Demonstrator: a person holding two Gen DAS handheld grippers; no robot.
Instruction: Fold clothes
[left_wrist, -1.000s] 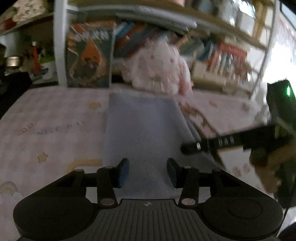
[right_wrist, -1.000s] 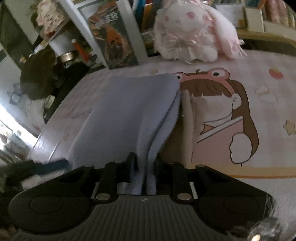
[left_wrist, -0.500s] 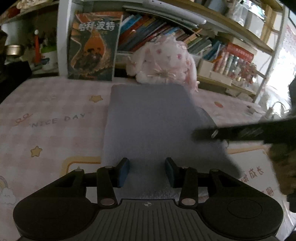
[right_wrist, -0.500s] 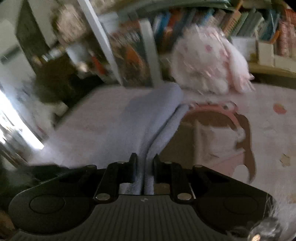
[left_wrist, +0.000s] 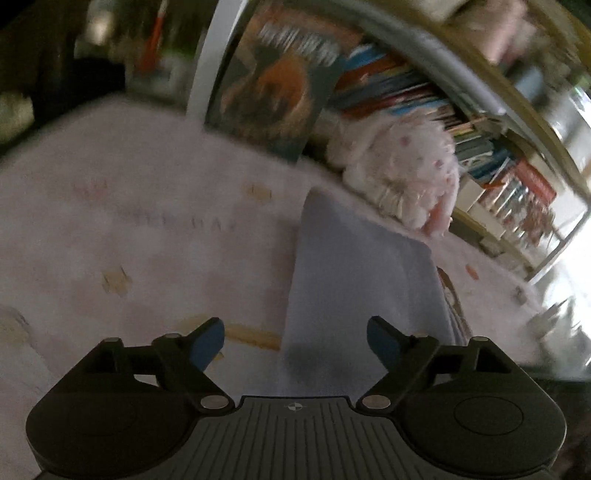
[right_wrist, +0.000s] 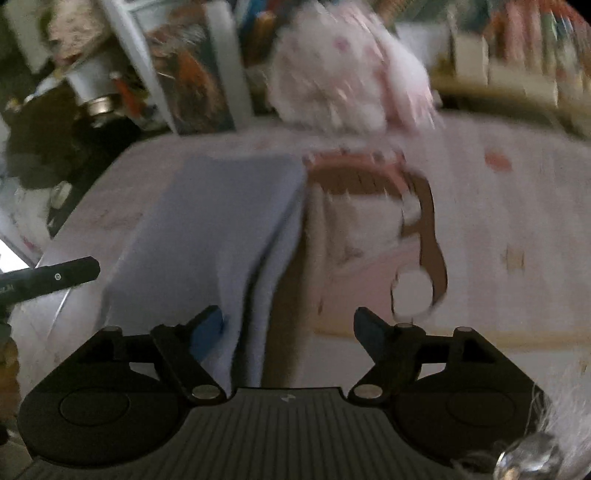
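A soft, pale lavender garment (left_wrist: 354, 280) lies folded into a long, flat rectangle on a bed sheet (left_wrist: 147, 236) of pink check cloth printed with stars, faint lettering and a large cartoon girl (right_wrist: 384, 229). The fabric looks thick and fleecy, with rounded edges; from the right wrist view its right side shows two layers stacked one on the other, with a dark crease between them.

The left gripper (left_wrist: 295, 341) hangs over the near end of the garment with its jaws spread wide, blue-padded fingertips (left_wrist: 208, 341) well apart and holding nothing. The right gripper (right_wrist: 289, 332) is likewise wide open and empty; its left pad sits just beside the layered edge of the garment, and whether it touches is unclear through the blur. A black bar of the left gripper shows at the left edge of the right wrist view.

Beyond the garment a fluffy white-and-pink plush toy (left_wrist: 402, 173) sits against a shelf (left_wrist: 480, 96) packed with book spines, beside a large upright book (left_wrist: 280, 92) with an orange and dark cover. Both views are smeared by motion.
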